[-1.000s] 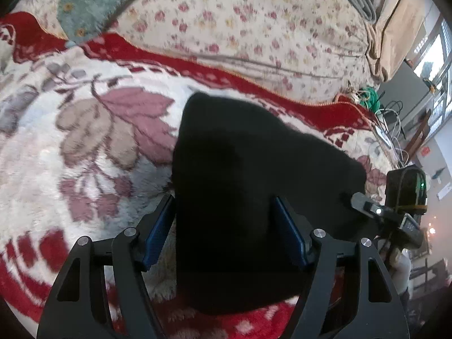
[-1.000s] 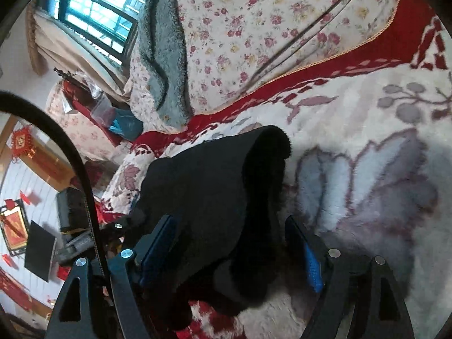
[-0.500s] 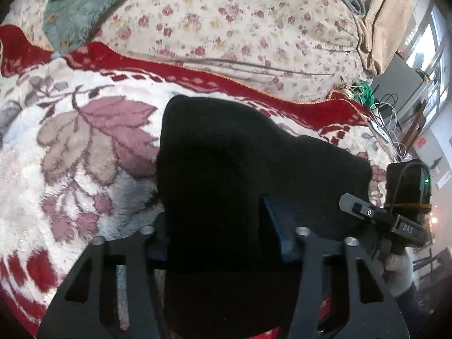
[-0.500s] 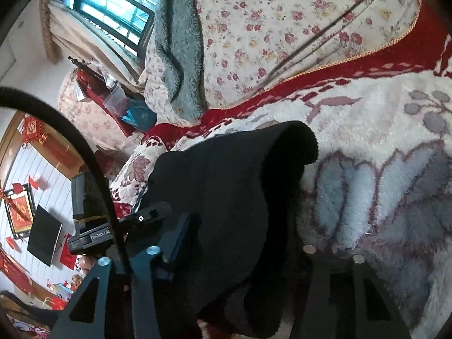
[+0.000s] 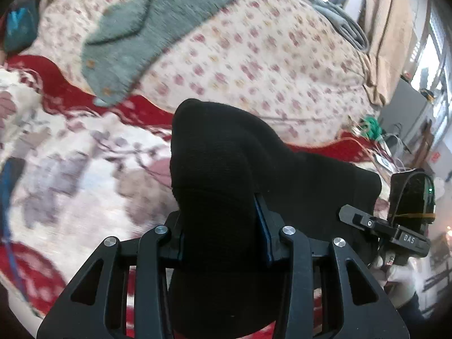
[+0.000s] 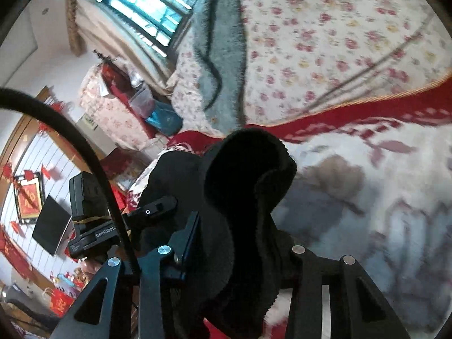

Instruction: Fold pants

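The black pants point(image 5: 226, 169) are bunched and lifted off the red-and-white floral blanket point(image 5: 70, 175). My left gripper point(image 5: 220, 226) is shut on one thick edge of the pants, which bulge up between the fingers. My right gripper point(image 6: 234, 240) is shut on the other edge of the pants point(image 6: 245, 175); the cloth curls up over it and hides the right finger pad. Each gripper shows in the other's view: the right one in the left wrist view point(image 5: 395, 226), the left one in the right wrist view point(image 6: 113, 226).
A floral quilt point(image 5: 254, 56) with a grey-green fleece point(image 5: 147, 19) on it is heaped behind the blanket. Cables and a green bundle point(image 5: 373, 130) lie at the far right. A window point(image 6: 147, 5) and red wall decorations point(image 6: 28, 197) are beyond the bed.
Both grippers closed from open onto the pants' edges, then lifted the cloth off the blanket and swung; the background is now blurred.
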`<action>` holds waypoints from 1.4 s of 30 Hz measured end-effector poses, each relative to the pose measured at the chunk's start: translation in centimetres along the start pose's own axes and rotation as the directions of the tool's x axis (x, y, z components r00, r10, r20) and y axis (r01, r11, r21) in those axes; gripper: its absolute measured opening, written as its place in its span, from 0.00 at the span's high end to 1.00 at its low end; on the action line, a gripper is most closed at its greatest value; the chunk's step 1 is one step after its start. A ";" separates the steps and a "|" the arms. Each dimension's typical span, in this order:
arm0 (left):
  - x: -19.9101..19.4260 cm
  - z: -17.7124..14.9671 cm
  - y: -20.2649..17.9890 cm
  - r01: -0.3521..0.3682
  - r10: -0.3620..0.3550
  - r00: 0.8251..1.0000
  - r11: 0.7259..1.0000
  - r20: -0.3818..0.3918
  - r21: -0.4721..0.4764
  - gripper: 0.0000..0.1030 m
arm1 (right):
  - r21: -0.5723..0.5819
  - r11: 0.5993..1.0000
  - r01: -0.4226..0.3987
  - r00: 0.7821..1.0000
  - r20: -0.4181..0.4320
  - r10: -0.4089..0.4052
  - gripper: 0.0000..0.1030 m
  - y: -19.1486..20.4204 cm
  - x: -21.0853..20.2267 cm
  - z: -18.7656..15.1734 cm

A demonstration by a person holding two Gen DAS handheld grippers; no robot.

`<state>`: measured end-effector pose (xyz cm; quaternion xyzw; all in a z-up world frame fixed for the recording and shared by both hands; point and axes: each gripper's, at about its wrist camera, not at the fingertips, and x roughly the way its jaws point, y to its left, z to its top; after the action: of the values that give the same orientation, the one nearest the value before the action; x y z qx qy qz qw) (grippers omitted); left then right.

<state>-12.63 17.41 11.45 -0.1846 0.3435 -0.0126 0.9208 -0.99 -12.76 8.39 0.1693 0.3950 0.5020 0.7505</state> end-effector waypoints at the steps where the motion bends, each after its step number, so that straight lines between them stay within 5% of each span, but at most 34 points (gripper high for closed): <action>1: -0.5 0.3 0.7 -0.019 0.019 1.000 1.000 0.009 -0.004 0.63 | -0.011 1.000 -0.011 1.000 -0.005 0.010 0.61 0.6 0.8 0.3; 8: -3.0 1.2 5.2 -0.108 0.111 0.993 0.993 0.050 -0.055 0.63 | -0.050 0.996 -0.068 0.997 -0.048 0.066 0.61 3.4 6.4 2.1; 19: -1.2 0.6 12.3 -0.186 0.192 0.981 0.966 0.013 -0.181 0.63 | -0.037 0.996 -0.085 0.986 -0.145 0.079 0.61 3.9 15.1 3.1; 23: 0.3 -0.1 14.4 -0.208 0.207 0.978 0.952 -0.028 -0.226 0.63 | -0.022 0.998 -0.065 0.979 -0.193 0.060 0.61 2.8 18.3 3.0; 26: 1.3 -1.1 15.6 -0.209 0.202 0.978 0.941 -0.055 -0.267 0.60 | -0.031 0.999 0.037 0.974 -0.223 -0.043 0.53 1.7 19.9 2.3; 28: 1.2 -1.3 16.0 -0.202 0.195 0.979 0.937 -0.055 -0.283 0.52 | -0.019 0.998 0.062 0.975 -0.213 -0.064 0.41 1.1 20.0 2.3; 30: 1.2 -1.2 16.2 -0.209 0.199 0.978 0.932 -0.064 -0.296 0.41 | -0.032 0.997 0.076 0.975 -0.205 -0.081 0.41 0.9 19.6 2.4; 35: 0.1 -1.4 15.8 -0.267 0.260 0.964 0.917 -0.063 -0.297 0.39 | -0.121 0.983 0.141 0.974 -0.158 -0.160 0.41 2.5 17.3 3.0; 42: -3.3 -1.5 12.7 -0.384 0.403 0.915 0.891 0.031 -0.243 0.39 | -0.221 0.962 0.159 0.981 -0.076 -0.179 0.41 5.9 13.6 3.1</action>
<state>-17.43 29.21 8.06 -0.2175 0.3354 0.2216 0.8894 0.23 2.39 8.44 0.0291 0.3870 0.4831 0.7849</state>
